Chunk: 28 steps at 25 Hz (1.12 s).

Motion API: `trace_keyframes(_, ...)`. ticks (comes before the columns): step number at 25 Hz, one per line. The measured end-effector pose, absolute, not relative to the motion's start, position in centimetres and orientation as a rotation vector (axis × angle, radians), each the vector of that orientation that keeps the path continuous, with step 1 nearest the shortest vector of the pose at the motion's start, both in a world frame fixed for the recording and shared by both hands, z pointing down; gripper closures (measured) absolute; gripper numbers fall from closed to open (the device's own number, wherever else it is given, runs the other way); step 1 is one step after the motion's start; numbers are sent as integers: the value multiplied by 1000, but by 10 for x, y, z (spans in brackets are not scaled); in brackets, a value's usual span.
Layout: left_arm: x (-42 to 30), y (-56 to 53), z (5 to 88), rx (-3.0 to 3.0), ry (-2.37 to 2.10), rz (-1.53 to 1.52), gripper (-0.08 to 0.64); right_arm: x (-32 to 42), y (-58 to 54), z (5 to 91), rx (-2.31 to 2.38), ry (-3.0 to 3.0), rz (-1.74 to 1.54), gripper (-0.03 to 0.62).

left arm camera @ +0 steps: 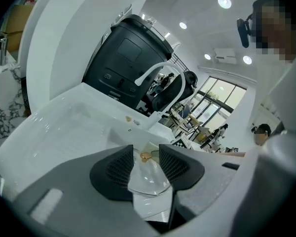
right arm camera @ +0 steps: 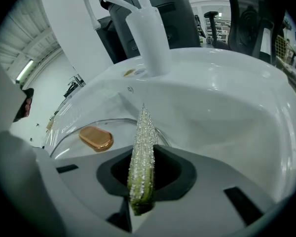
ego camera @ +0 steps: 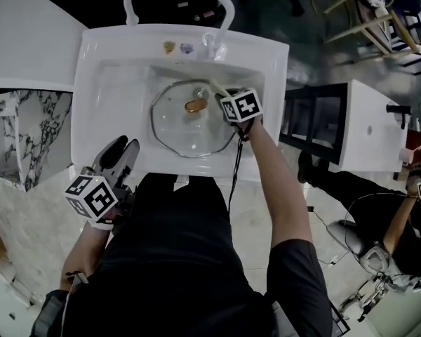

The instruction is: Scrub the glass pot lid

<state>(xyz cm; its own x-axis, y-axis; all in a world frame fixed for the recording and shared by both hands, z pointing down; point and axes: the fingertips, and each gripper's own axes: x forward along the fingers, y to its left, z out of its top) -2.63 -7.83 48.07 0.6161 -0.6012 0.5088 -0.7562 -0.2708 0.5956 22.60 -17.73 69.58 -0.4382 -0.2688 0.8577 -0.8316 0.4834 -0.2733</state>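
The glass pot lid (ego camera: 186,128) lies flat in the basin of the white sink (ego camera: 266,104), its copper knob (ego camera: 195,105) facing up. My right gripper (ego camera: 223,93) hovers over the lid's far right edge, shut on a scrub sponge (right arm camera: 142,147) seen edge-on, glittery silver over green. In the right gripper view the lid (right arm camera: 84,125) and its knob (right arm camera: 96,138) lie just left of the sponge tip. My left gripper (ego camera: 121,153) rests open over the sink's front-left rim, holding nothing. Between its fingers the lid (left arm camera: 148,179) shows in the left gripper view.
A white faucet (ego camera: 210,44) stands at the basin's back, close to the sponge. Behind the sink is a black machine with a white hoop handle (ego camera: 179,2). A marble counter (ego camera: 21,132) lies left, a white cabinet (ego camera: 368,125) right. Another person (ego camera: 379,209) sits at right.
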Motion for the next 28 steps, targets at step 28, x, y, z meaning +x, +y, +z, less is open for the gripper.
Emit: trace_keyframes(28,-3,-84,461,2009,-984,154,393,126,-41,600,778,-2208,902,525)
